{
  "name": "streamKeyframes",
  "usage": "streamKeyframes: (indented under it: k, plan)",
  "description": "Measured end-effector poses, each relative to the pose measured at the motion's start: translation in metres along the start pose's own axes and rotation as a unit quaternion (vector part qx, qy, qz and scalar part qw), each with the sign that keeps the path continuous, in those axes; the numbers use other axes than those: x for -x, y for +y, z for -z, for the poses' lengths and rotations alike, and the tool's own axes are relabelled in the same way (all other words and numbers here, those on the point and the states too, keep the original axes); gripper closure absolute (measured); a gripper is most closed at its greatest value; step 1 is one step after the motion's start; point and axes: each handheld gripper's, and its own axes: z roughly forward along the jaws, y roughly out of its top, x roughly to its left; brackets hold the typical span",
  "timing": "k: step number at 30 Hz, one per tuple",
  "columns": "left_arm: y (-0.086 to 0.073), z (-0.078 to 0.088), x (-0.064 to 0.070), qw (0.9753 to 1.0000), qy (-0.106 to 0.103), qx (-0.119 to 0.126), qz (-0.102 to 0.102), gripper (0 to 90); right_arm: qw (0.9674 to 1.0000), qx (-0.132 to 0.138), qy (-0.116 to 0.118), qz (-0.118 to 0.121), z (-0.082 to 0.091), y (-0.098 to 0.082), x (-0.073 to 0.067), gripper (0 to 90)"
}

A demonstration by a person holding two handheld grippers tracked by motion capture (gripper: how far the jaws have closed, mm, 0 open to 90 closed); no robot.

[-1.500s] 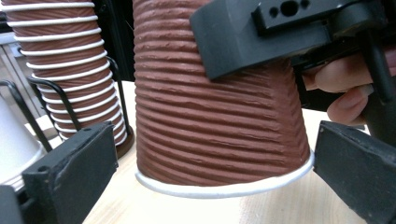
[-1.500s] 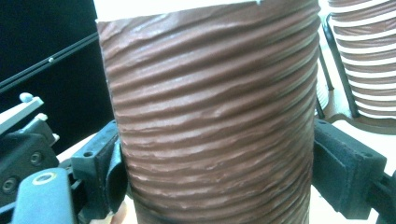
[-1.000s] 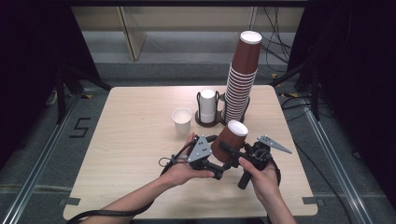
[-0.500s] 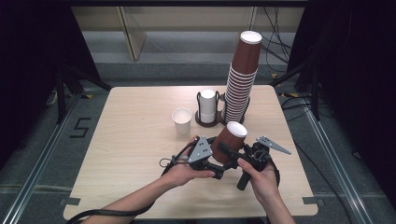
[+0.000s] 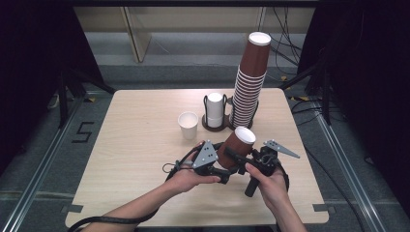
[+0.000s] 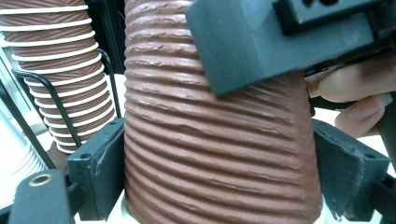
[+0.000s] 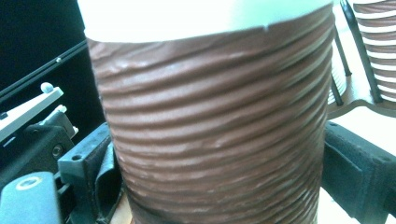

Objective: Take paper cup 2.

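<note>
A brown ribbed paper cup [image 5: 235,144] with a white inside is held tilted above the table's front middle, gripped from both sides. My left gripper [image 5: 223,170] is shut on its lower part; in the left gripper view the cup [image 6: 219,140] sits between both jaws. My right gripper [image 5: 236,157] is shut on the same cup from the right, higher up. In the right gripper view the cup [image 7: 215,130] is pressed between that gripper's jaws, white rim at the top. The right gripper's jaw crosses the cup in the left gripper view.
A tall stack of brown cups [image 5: 249,87] stands in a black wire holder at the back right of the wooden table [image 5: 135,145]. Beside it is a short stack of white cups [image 5: 215,108] in the same holder. A single white cup [image 5: 187,124] stands left of them.
</note>
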Motion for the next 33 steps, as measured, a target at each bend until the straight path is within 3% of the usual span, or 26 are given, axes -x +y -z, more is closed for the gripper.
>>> streamKeyframes:
  k: [4,6,25,26,31,32,33]
  plan:
    - [0.000,0.001,-0.001,1.0000,0.000,-0.003,-0.005,14.3,0.9999,-0.004,0.006,-0.011,0.000,0.000,-0.001,10.2]
    - [0.001,0.002,-0.001,1.0000,-0.001,-0.006,-0.008,14.6,1.0000,-0.004,0.005,-0.001,-0.001,0.001,0.001,10.0]
    - [0.002,0.008,-0.004,0.9995,-0.005,-0.021,-0.025,15.1,0.9997,-0.010,0.020,-0.004,0.004,0.008,0.000,1.9]
    - [0.002,0.009,-0.005,0.9994,-0.005,-0.022,-0.025,15.2,0.9998,-0.010,0.016,0.009,0.004,0.009,0.001,1.4]
    - [0.004,0.012,-0.008,0.9992,-0.005,-0.025,-0.031,15.2,0.9995,-0.019,0.022,0.015,0.008,0.011,0.000,0.4]
    - [0.004,0.013,-0.008,0.9992,-0.003,-0.025,-0.030,15.2,0.9995,-0.020,0.027,0.001,0.010,0.012,-0.003,0.4]
    - [0.005,0.013,-0.009,0.9992,-0.003,-0.024,-0.032,15.2,0.9992,-0.016,0.027,0.024,0.011,0.013,-0.001,0.4]
